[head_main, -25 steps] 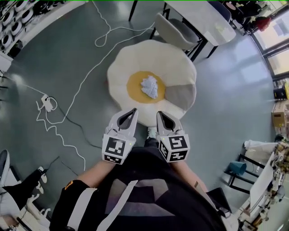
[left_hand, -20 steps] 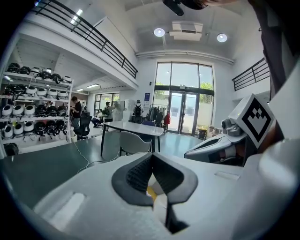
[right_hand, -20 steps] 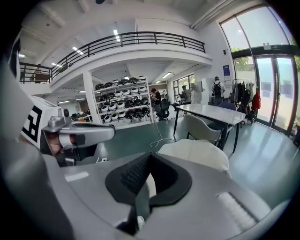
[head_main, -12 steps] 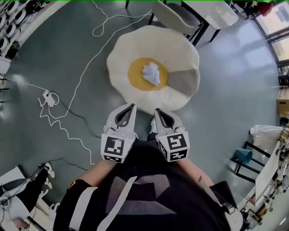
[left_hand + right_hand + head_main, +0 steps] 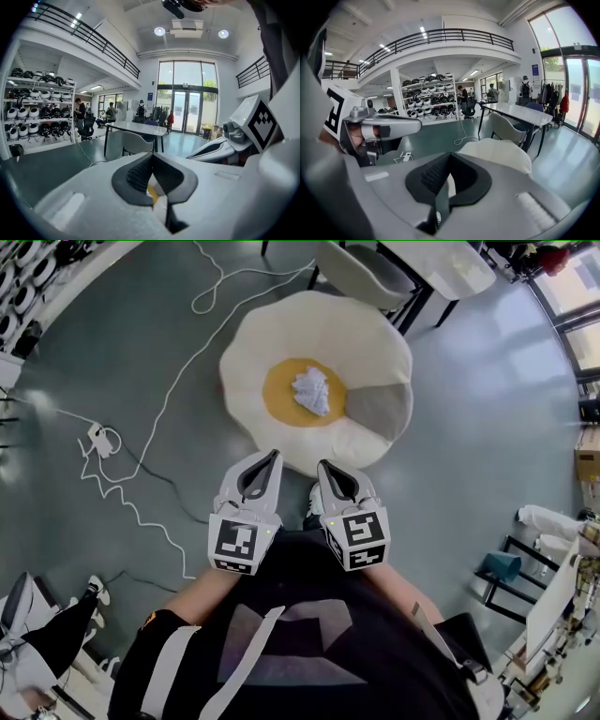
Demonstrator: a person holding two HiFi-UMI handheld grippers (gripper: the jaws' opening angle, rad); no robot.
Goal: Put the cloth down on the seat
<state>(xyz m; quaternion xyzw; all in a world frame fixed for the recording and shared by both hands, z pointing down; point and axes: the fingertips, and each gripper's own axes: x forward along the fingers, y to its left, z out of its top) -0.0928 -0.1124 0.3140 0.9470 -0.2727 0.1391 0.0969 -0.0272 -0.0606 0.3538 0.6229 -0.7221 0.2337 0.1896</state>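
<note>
Grey-green hall floor (image 5: 122,381), crossed by a white cable (image 5: 178,390); chair (image 5: 361,273) and table (image 5: 441,263) at the far edge. Item: round cream seat (image 5: 281,334) with yellow centre (image 5: 281,399). Item: white cloth (image 5: 311,392), crumpled, lying free on that yellow centre, touched by neither tool; placement judged complete. Left gripper (image 5: 273,456) and right gripper (image 5: 324,466): jaws pressed together on nothing, side by side close to the person's body, well apart from the cloth, tips aimed toward the seat, probably held clear so the cloth lies undisturbed.
</note>
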